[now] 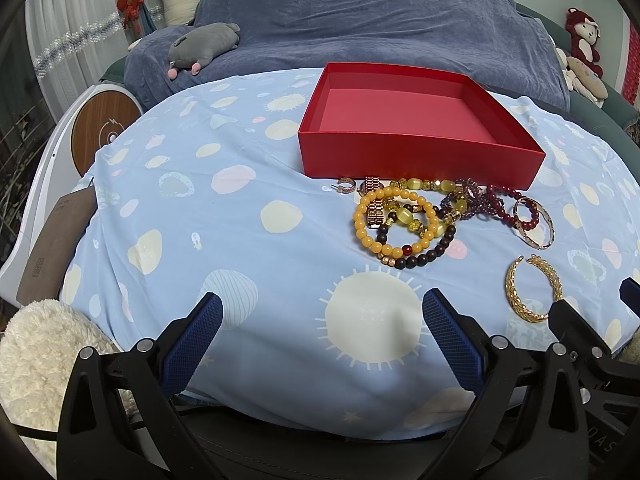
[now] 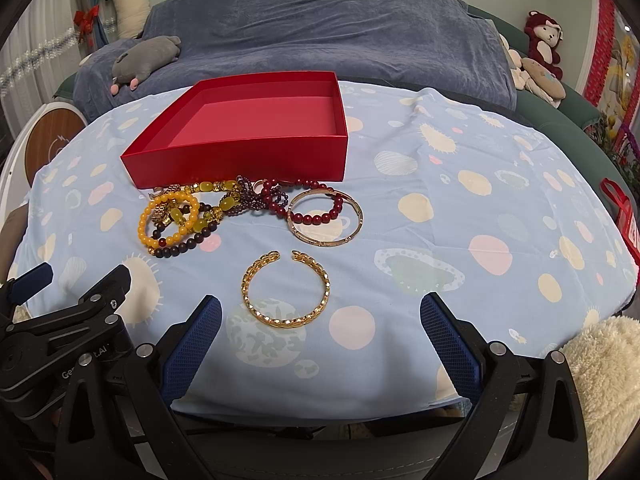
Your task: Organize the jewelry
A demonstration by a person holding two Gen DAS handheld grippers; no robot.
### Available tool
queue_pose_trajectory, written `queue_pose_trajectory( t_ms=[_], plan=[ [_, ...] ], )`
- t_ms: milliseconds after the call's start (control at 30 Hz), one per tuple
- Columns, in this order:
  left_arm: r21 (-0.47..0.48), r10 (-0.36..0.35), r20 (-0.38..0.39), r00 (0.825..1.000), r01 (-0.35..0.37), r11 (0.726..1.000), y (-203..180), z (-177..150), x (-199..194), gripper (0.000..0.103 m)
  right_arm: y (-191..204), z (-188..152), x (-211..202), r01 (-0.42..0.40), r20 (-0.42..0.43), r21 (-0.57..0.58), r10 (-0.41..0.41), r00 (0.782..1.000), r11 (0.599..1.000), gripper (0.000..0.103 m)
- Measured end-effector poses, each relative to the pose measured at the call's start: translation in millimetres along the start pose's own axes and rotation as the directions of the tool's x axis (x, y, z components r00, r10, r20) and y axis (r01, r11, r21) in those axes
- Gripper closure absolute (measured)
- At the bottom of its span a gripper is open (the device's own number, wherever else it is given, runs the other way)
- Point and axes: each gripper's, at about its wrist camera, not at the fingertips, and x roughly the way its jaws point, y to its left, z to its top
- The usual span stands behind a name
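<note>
My right gripper [image 2: 320, 332] is wide open w/ nothing in it, just short of the gold link cuff [image 2: 286, 290] at the desk's near edge. The cuff lies flat, its gap facing away from me. I'd say the right is nearer; the left gripper [image 1: 322, 330], also wide open and empty, sits off to the cuff's left. Beyond: a tangle of glossy bead bracelets [image 2: 180, 220] and a thin bangle [image 2: 325, 218], then the empty red card box [image 2: 240, 160] towards the far edge.

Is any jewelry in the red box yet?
No, the red box shows only its bare floor, while the gold open cuff lies on the cloth.
</note>
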Motion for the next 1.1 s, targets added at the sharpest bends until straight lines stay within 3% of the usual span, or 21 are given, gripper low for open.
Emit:
queue_pose_trajectory(
  t_ms=[1100],
  plan=[
    [-0.011,-0.007,-0.023,1.0,0.007,1.0,1.0,3.1,6.6,0.007,2.8,0.0,7.2,-0.029,-0.027,0.024,0.03,0.999,0.999,0.007]
  ],
)
